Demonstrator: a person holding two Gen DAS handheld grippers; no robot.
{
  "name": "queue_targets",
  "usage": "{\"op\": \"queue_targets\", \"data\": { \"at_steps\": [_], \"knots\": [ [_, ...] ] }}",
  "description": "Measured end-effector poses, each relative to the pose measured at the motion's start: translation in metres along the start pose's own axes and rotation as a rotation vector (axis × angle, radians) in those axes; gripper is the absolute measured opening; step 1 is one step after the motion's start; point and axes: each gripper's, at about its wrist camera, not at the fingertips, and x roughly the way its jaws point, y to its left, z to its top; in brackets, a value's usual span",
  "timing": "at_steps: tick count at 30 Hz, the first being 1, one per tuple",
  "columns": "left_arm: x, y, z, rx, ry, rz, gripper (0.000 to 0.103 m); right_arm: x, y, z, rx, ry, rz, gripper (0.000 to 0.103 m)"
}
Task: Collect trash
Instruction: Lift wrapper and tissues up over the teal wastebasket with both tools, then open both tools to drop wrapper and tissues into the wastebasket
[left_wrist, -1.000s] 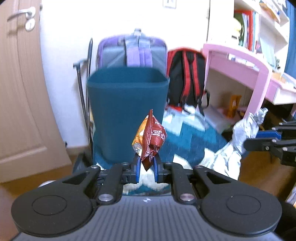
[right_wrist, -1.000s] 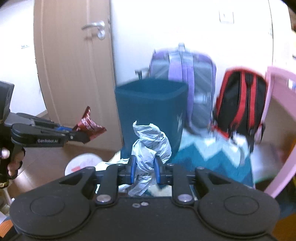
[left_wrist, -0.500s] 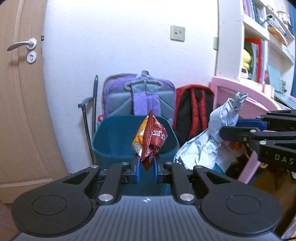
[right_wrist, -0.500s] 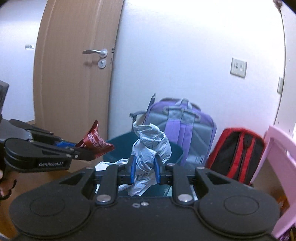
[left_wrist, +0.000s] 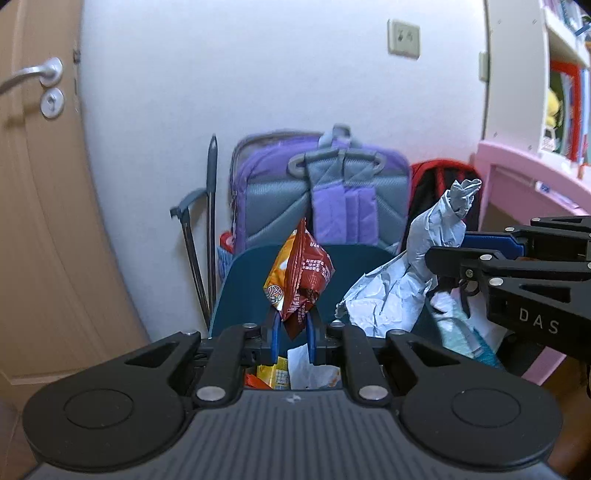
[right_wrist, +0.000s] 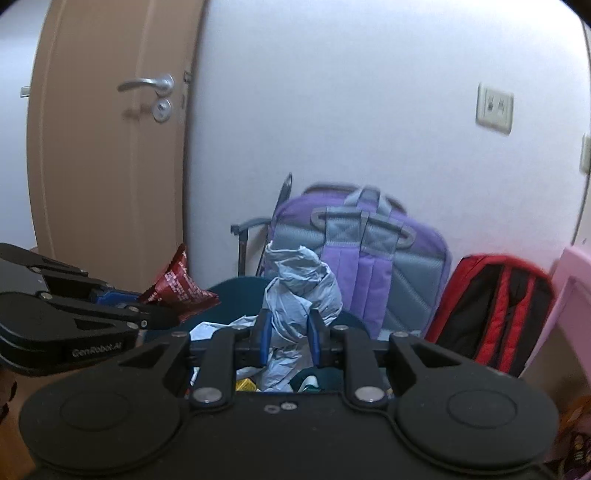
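My left gripper (left_wrist: 291, 334) is shut on a red and orange snack wrapper (left_wrist: 301, 280), which stands up from its blue pads. My right gripper (right_wrist: 287, 338) is shut on a crumpled grey-white plastic bag (right_wrist: 299, 291). Both hang over the open mouth of the dark teal trash bin (left_wrist: 243, 291), where wrappers and paper lie inside. In the left wrist view the right gripper (left_wrist: 461, 247) comes in from the right with the bag (left_wrist: 417, 273). In the right wrist view the left gripper (right_wrist: 147, 308) enters from the left with the wrapper (right_wrist: 177, 288).
Behind the bin a purple and grey backpack (left_wrist: 325, 206) leans on the white wall, with a red and black backpack (right_wrist: 491, 310) beside it. A wooden door (left_wrist: 40, 206) stands at left, a pink desk (left_wrist: 517, 177) at right. A dark metal stand (left_wrist: 201, 236) rises by the bin.
Both grippers have travelled toward the bin and risen, from facing its side to hanging over its mouth. Each keeps its hold on its piece of trash.
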Motion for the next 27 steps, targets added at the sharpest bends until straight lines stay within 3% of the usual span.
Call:
{"op": "queue_targets", "data": {
  "at_steps": [13, 21, 27],
  "knots": [
    [0.095, 0.013, -0.019, 0.01, 0.207, -0.009, 0.014, 0.079, -0.001, -0.035, 0.004, 0.182, 0.064, 0.021],
    [0.115, 0.007, -0.022, 0.025, 0.292, -0.017, 0.014, 0.09, 0.0, -0.046, 0.003, 0.229, 0.075, 0.025],
    [0.111, 0.006, -0.02, -0.005, 0.29, -0.015, 0.019, 0.083, -0.002, -0.047, 0.009, 0.237, 0.088, 0.035]
  ]
}}
